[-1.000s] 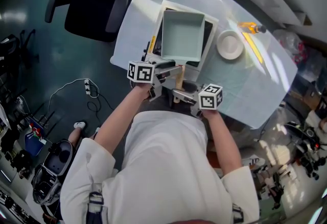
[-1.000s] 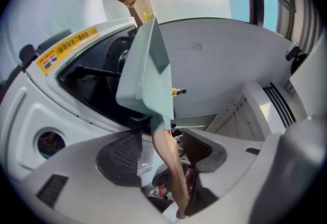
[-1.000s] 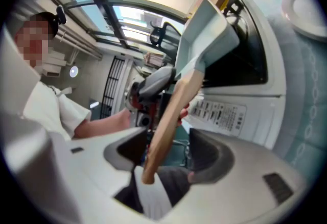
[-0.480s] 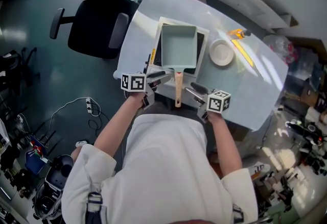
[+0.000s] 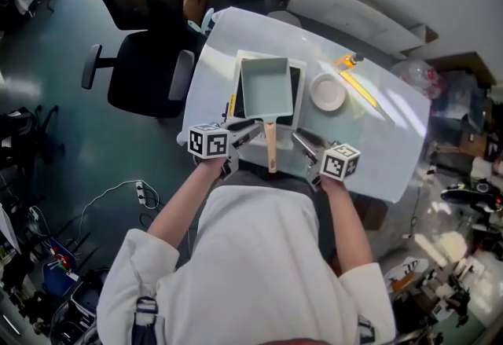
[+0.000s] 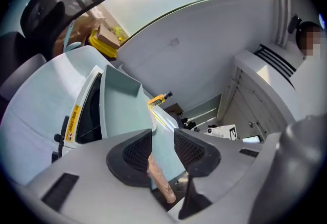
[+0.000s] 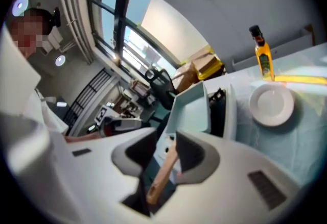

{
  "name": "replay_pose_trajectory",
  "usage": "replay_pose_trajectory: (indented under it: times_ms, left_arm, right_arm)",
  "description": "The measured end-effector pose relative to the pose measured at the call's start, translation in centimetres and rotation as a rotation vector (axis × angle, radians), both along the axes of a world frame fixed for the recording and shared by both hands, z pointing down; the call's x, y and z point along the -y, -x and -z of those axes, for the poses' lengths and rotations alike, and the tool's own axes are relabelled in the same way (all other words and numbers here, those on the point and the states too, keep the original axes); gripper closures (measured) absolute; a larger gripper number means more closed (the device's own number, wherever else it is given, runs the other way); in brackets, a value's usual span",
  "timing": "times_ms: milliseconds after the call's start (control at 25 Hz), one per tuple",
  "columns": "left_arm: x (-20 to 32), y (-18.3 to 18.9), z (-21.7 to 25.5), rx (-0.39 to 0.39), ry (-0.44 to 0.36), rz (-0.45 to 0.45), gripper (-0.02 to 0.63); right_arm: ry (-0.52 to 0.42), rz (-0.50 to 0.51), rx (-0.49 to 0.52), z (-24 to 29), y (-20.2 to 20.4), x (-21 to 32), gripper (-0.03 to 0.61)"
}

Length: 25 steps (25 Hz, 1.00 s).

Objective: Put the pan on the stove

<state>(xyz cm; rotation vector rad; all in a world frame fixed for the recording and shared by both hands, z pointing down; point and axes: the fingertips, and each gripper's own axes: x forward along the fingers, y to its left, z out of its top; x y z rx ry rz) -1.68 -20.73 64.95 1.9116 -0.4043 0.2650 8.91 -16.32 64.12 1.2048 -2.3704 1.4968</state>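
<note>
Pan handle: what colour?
Pale tan wood. The pan handle shows best in the right gripper view.

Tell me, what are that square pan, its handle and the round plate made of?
The pan looks like coated metal: thin straight walls, even matt pale-green colour. Its handle looks like bare wood, tan with faint grain. The plate is smooth white, probably ceramic, possibly plastic.

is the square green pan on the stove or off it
On it: the pale green square pan sits flat on the white-framed black stove, wooden handle overhanging the front.
</note>
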Motion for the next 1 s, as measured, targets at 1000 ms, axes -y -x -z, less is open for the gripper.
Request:
replay_pose_trajectory:
  times_ms: [1000]
  left_arm:
    - [-7.8, 1.2, 11.5, 0.126, -0.461, 0.269, 0.588]
  right_arm:
    - [-0.361, 0.232, -0.213, 9.2, -0.9, -6.6, 0.541]
